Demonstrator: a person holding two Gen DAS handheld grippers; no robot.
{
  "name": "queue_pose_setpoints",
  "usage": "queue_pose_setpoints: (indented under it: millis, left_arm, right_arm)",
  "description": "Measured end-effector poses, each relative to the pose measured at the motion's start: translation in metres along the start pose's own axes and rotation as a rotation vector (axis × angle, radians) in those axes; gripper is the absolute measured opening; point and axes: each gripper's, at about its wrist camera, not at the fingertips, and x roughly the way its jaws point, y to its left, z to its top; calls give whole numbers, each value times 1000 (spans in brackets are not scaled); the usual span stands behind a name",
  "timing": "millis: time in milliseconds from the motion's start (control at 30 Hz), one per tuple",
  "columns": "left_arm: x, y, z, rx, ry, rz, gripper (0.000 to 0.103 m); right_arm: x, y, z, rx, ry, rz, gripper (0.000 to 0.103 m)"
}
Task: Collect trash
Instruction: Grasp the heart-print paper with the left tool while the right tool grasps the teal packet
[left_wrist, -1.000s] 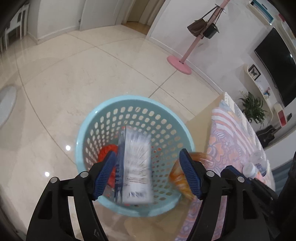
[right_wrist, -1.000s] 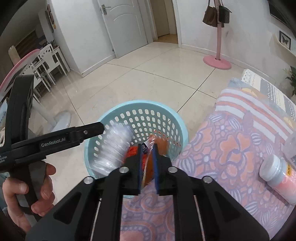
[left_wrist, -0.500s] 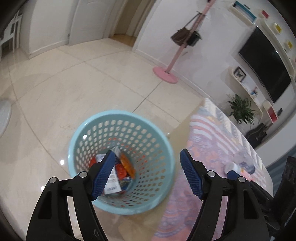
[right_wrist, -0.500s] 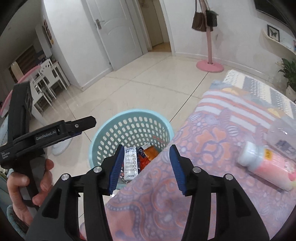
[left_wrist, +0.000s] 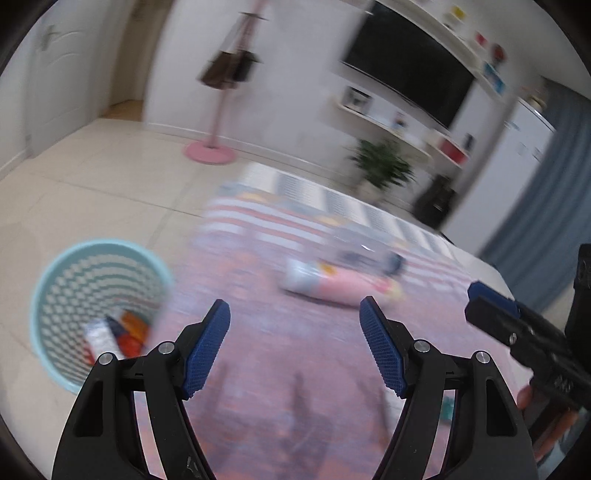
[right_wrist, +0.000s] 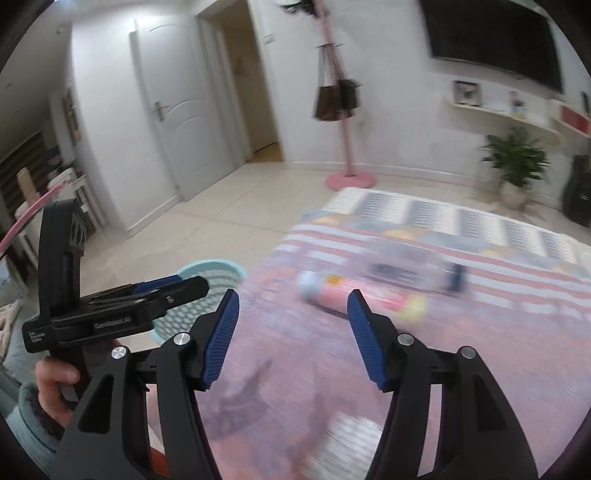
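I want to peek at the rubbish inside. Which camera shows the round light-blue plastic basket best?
The left wrist view: the round light-blue plastic basket shows whole, wrappers inside. In the right wrist view the left gripper hides most of it.

basket: perforated plastic | floor: glossy tile | fingers: ribbed pads (matt black arms)

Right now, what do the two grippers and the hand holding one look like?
Both grippers are matte black plastic with angular cut-out arms, silver pivot screws and ridged blue pads. The left gripper and right gripper match. Seen from the right wrist, the left one has a boxy black body with small white lettering, partly blurred. The hand on its grip wears a fuzzy grey sleeve.
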Motion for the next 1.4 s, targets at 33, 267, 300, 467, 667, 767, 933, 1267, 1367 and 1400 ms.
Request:
queue_pose_setpoints:
  millis: [33, 267, 300, 467, 667, 767, 933, 1267, 1367, 1400]
  left_arm:
    - [4, -11, -7, 11, 15, -19, 71]
    - [34, -71, -63, 72, 140, -69, 71]
    - [37, -75, -68, 76, 149, -69, 71]
    - [47, -103, -96, 139, 168, -87, 71]
    - [61, -126, -124, 207, 215, -95, 77]
    - [73, -128, -133, 231, 250, -71, 79]
    - [91, -128, -141, 249, 299, -25, 79]
    - [99, -133, -147, 307, 293, 42, 71]
    - [100, -135, -148, 327, 287, 64, 64]
    - [100, -134, -147, 328, 284, 68, 60]
  right_arm:
    - [-13, -13, -8, 10, -2, -22, 57]
    - [-62, -76, -68, 44, 31, -145, 57]
    - [-67, -84, -79, 51, 43, -157, 57]
    - [-77, -100, -114, 60, 74, -193, 57]
    - [-73, -117, -144, 87, 113, -182, 57]
    - [-65, -118, -153, 81, 140, -166, 57]
    - [-45, -119, -170, 68, 197, -124, 57]
    - [-32, -104, -179, -12, 254, -93, 58]
    - [-33, -101, -180, -19, 250, -110, 58]
    - [-32, -101, -180, -15, 250, -113, 58]
